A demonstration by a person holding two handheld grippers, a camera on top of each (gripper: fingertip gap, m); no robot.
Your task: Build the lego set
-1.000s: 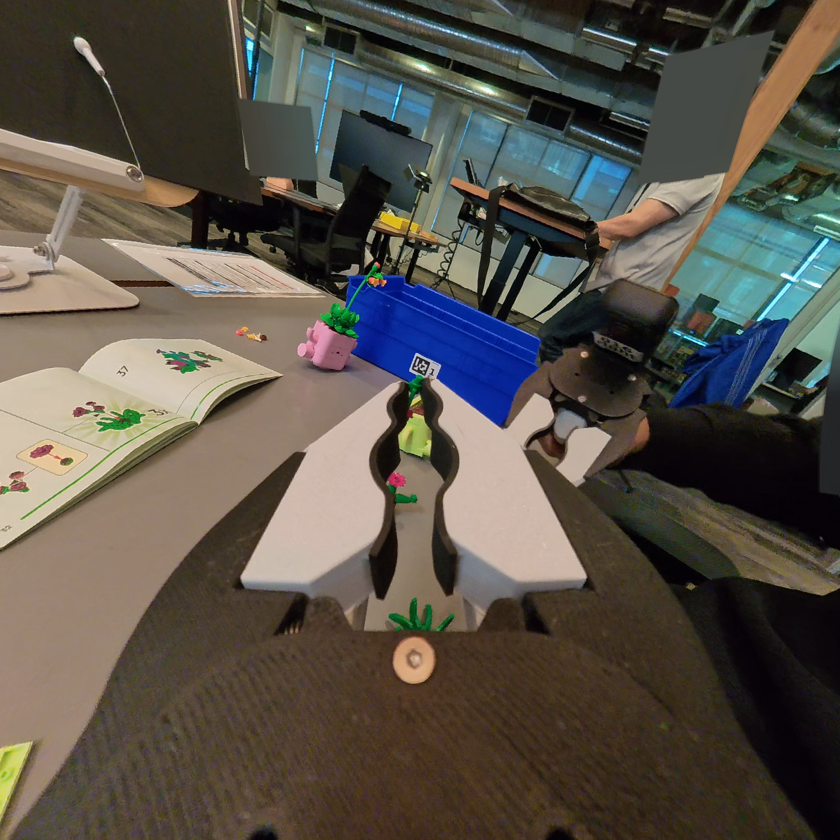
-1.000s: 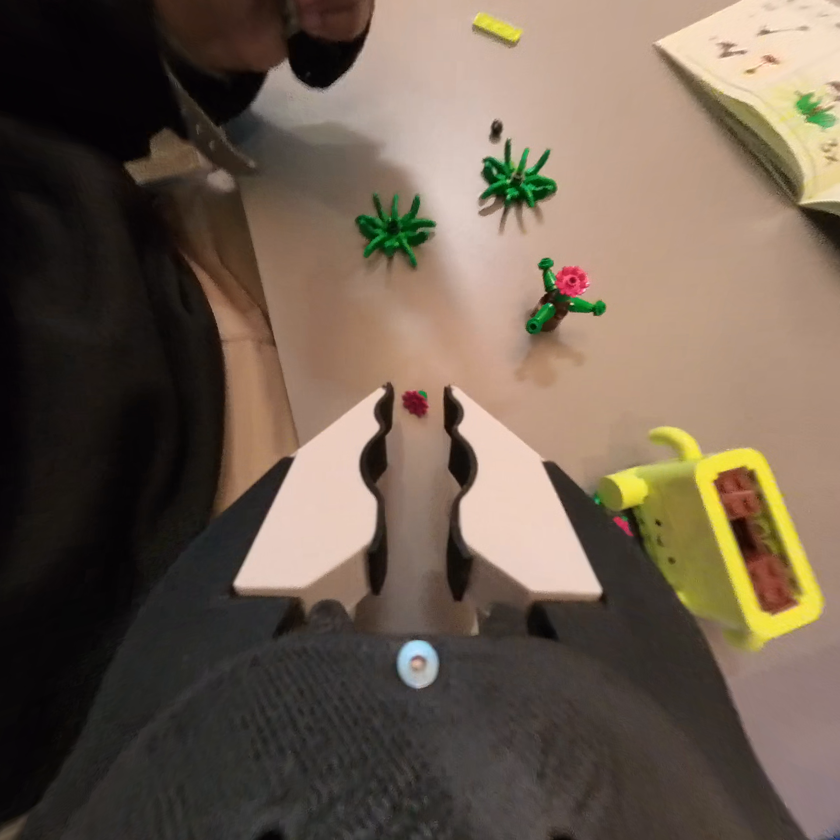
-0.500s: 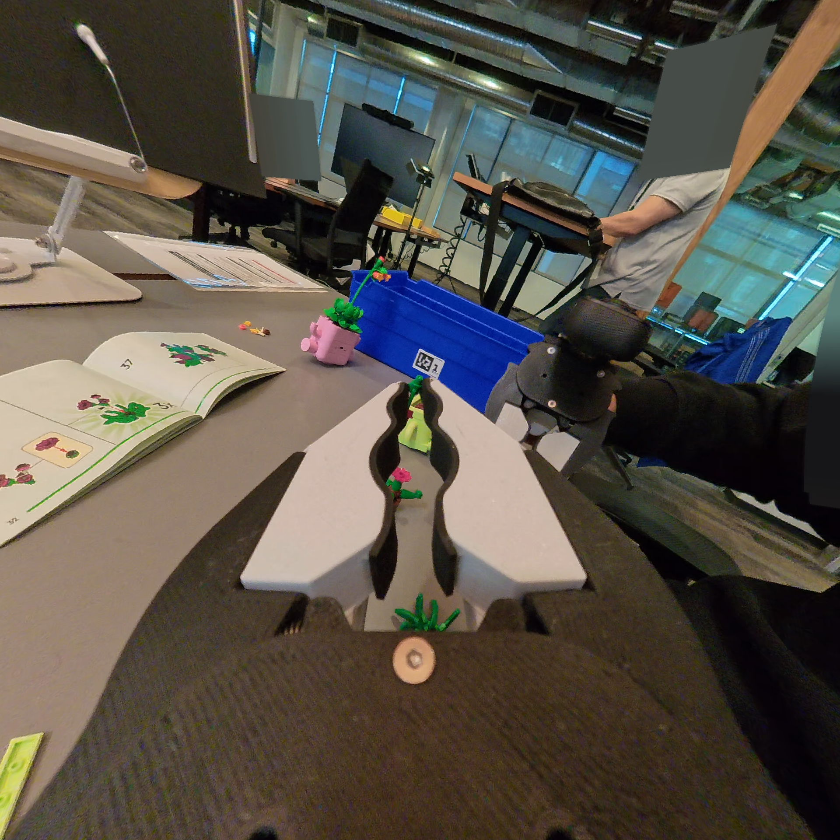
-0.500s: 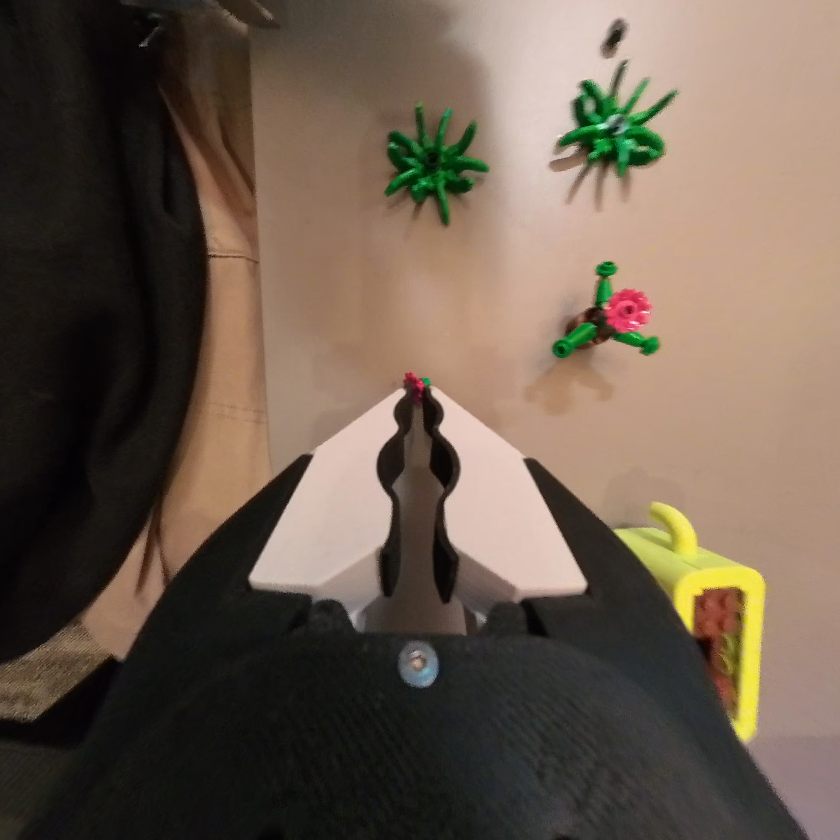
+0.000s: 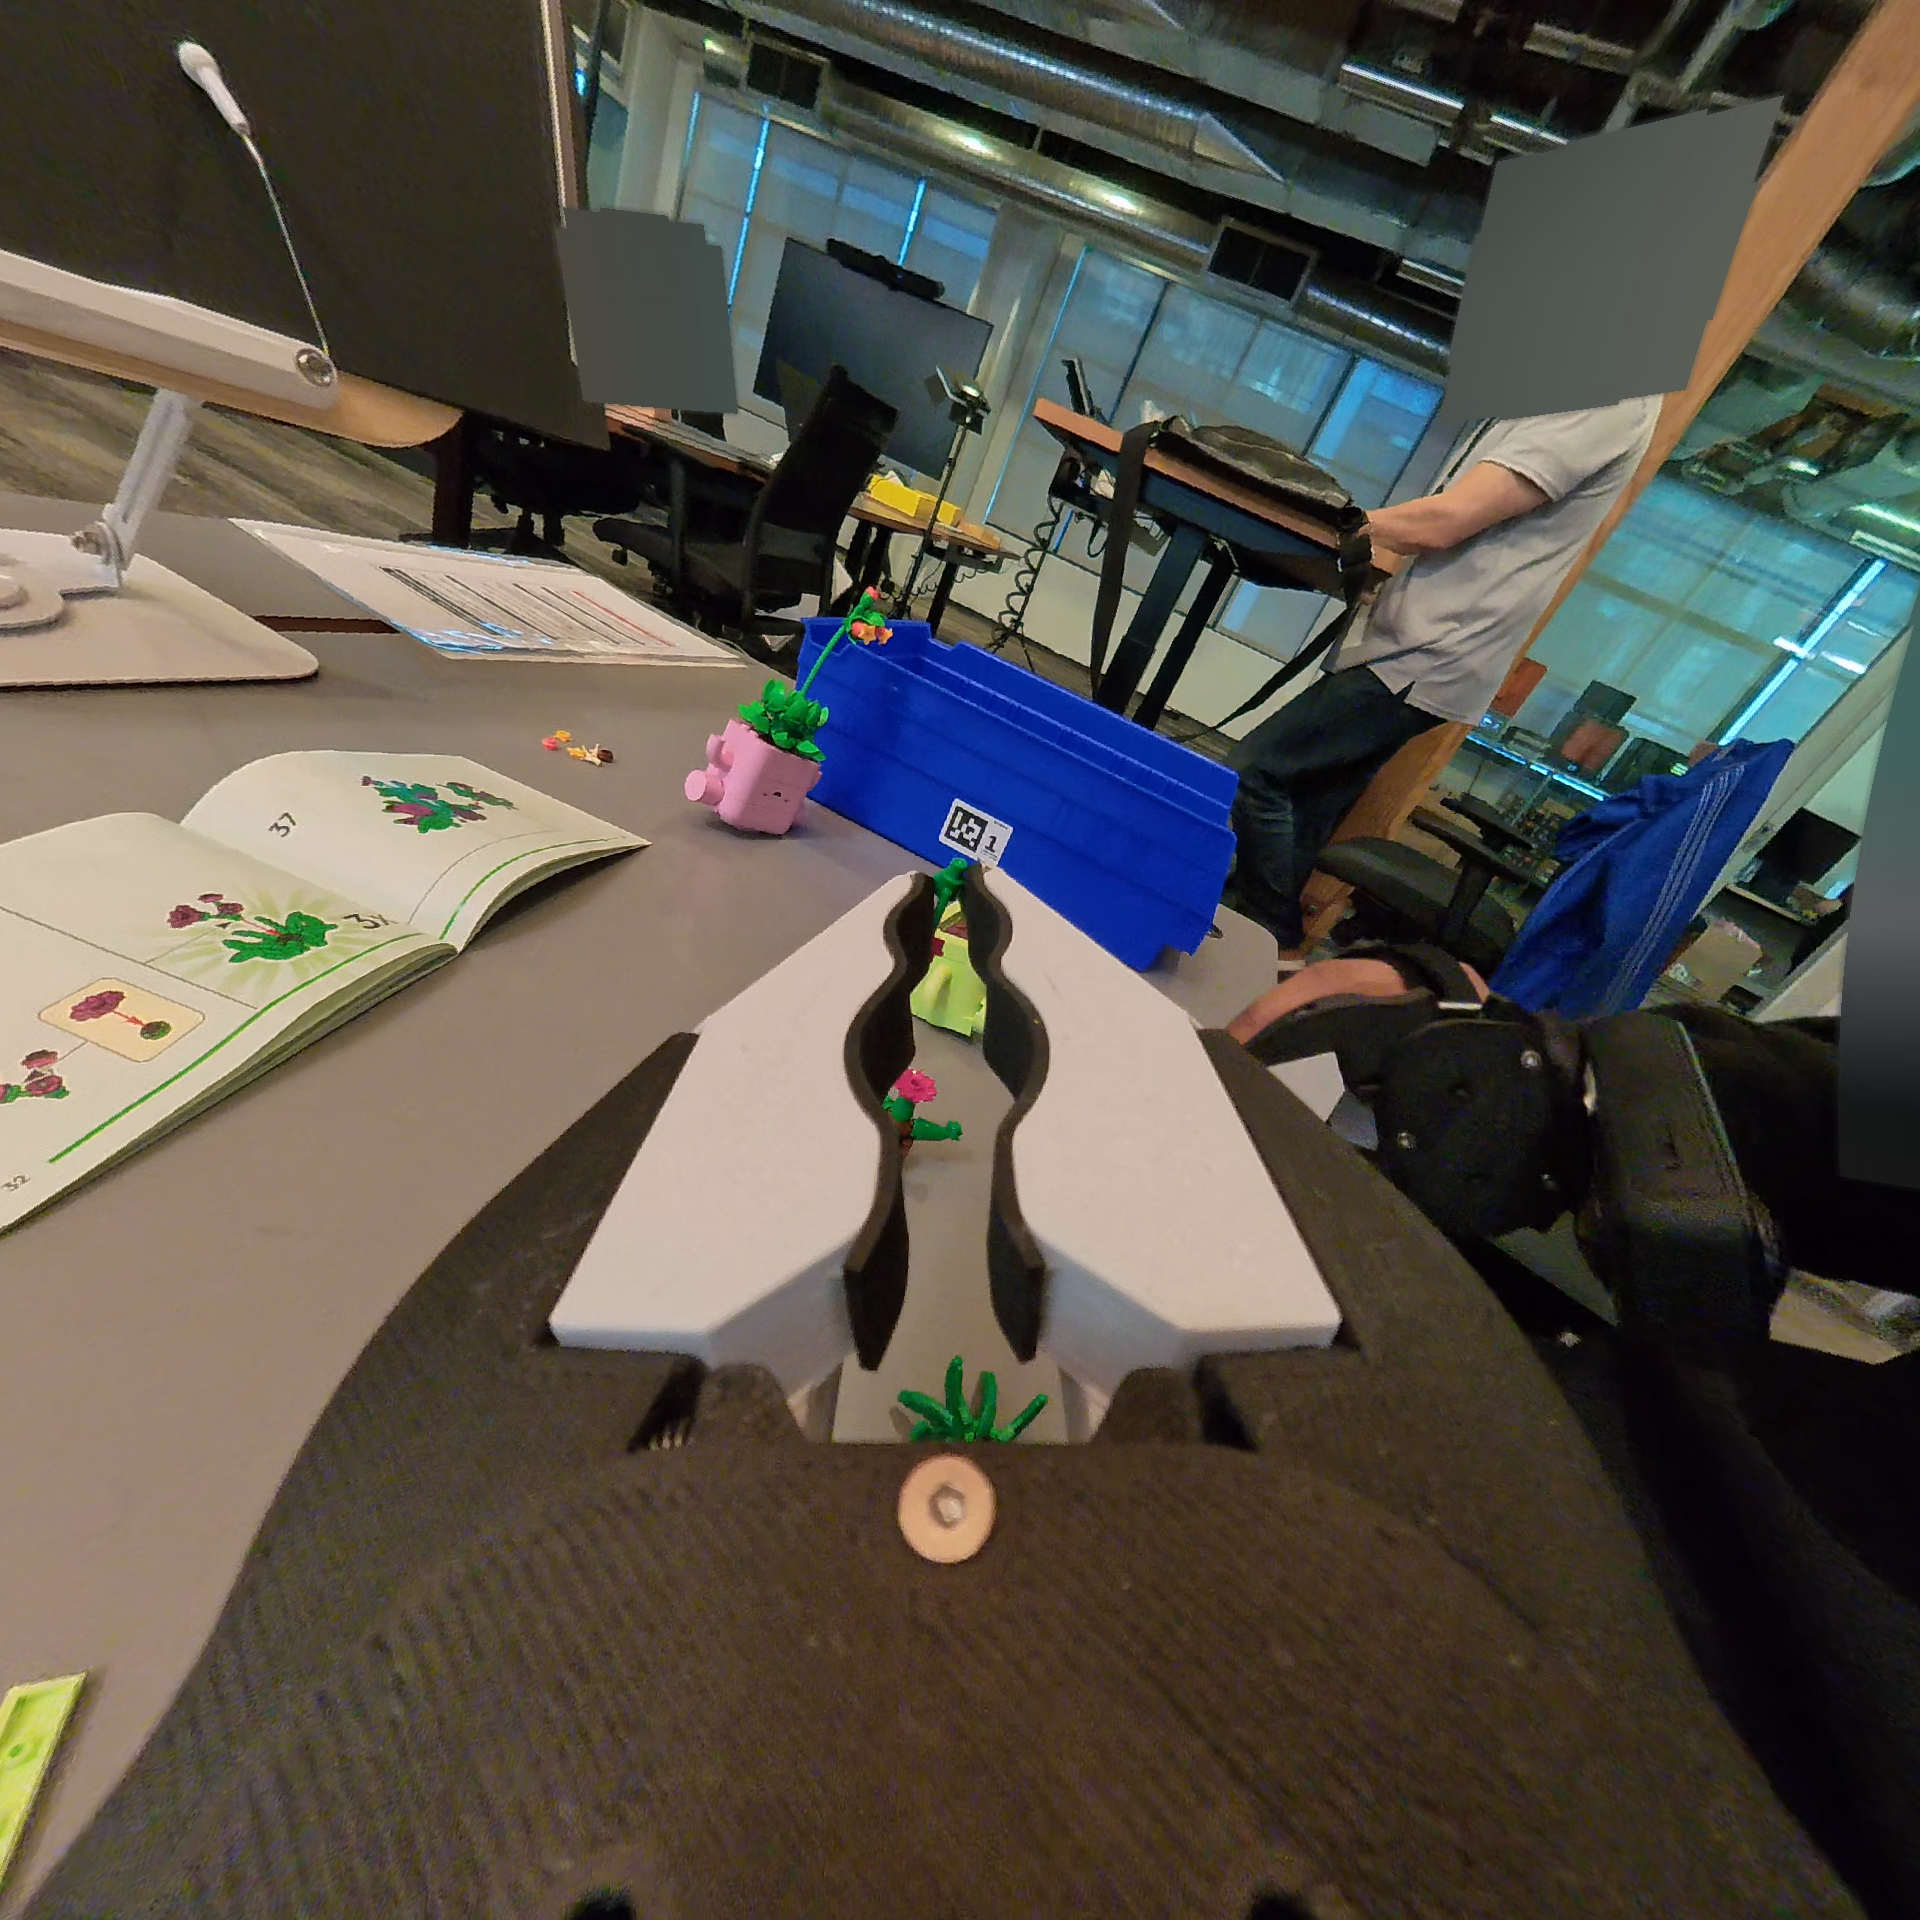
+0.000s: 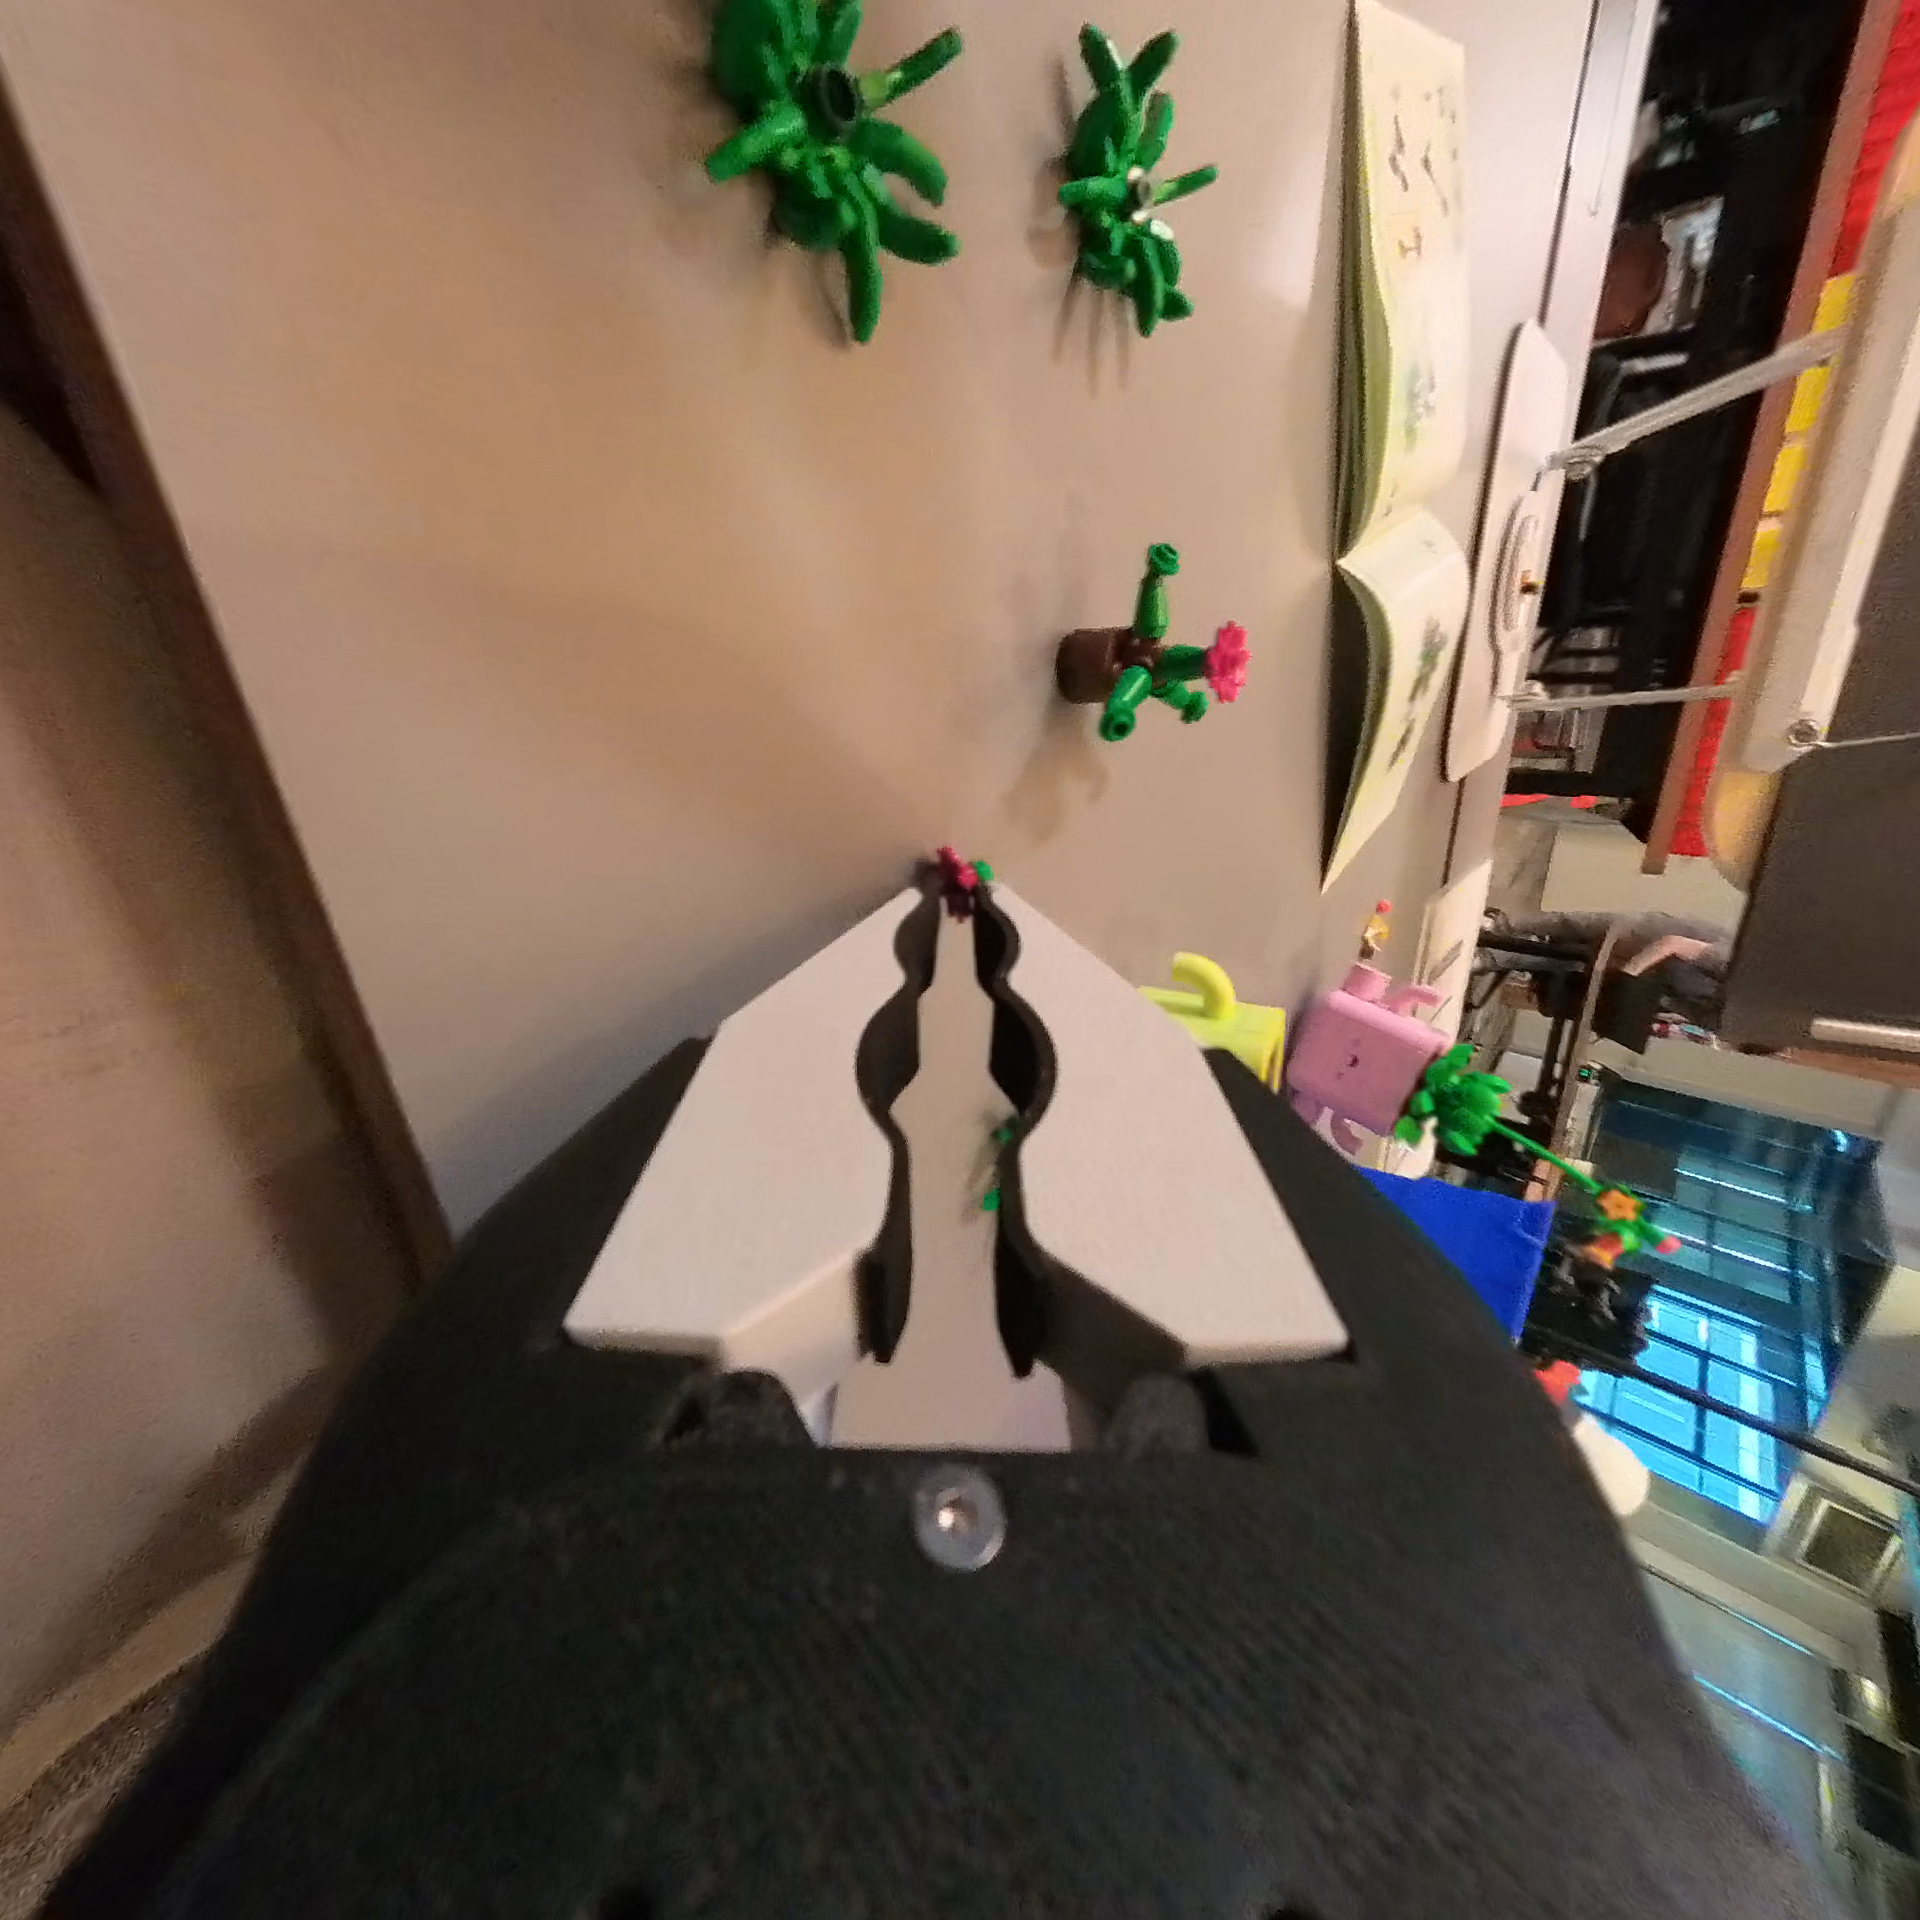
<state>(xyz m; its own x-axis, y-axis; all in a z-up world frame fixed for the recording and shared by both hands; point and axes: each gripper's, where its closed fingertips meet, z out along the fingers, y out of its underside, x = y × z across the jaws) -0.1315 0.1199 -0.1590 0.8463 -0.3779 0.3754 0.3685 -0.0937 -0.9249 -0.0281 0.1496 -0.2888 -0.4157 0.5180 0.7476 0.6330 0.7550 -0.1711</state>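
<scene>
My left gripper (image 5: pixel 948 879) is shut on a small green stem piece (image 5: pixel 950 894) pinched at its tips, above the grey table. My right gripper (image 6: pixel 958 883) is shut on a tiny magenta flower piece with a green bit (image 6: pixel 954 871), held just off the table. A brown stem with green branches and a pink flower (image 6: pixel 1143 665) stands ahead of it and also shows between my left fingers (image 5: pixel 914 1112). Two green leaf pieces (image 6: pixel 831 156) (image 6: pixel 1127 187) lie farther on. A lime pot (image 5: pixel 951 992) sits behind the stem.
A pink pot with a plant (image 5: pixel 764 774) stands beside a blue bin (image 5: pixel 1039 790). An open instruction booklet (image 5: pixel 260 935) lies at left, a monitor stand (image 5: pixel 104 613) behind it. A lime plate (image 5: pixel 31 1756) lies at the near left. The right gripper's black body (image 5: pixel 1507 1132) is at right.
My right gripper closed on the magenta flower piece, lifted it and rolled sideways, moving nearer the flowered stem. The left gripper stayed shut on its green piece and hardly moved.
</scene>
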